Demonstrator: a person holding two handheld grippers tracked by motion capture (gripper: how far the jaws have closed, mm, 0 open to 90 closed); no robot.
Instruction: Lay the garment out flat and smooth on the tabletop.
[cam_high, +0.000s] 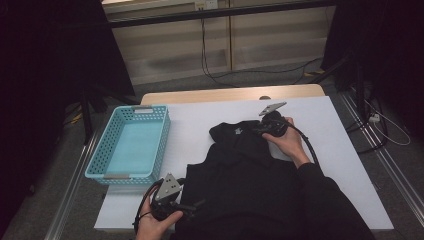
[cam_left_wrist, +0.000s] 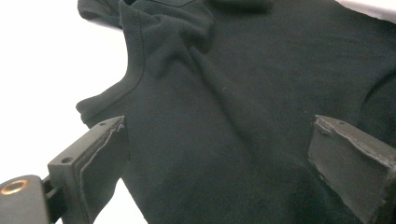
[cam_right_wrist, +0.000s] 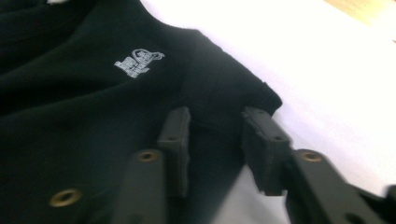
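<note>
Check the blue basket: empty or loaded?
Empty. The high view shows the blue basket's bare floor; the black garment lies outside it on the table.

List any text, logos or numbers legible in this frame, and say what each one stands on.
No text can be read anywhere.
Small white printed emblem on the black garment: a blocky logo, too blurred to tell whether it holds letters.
In the high view it is a pale speck on the cloth, too small to read.
Blue basket: no label or marking shows.
</note>
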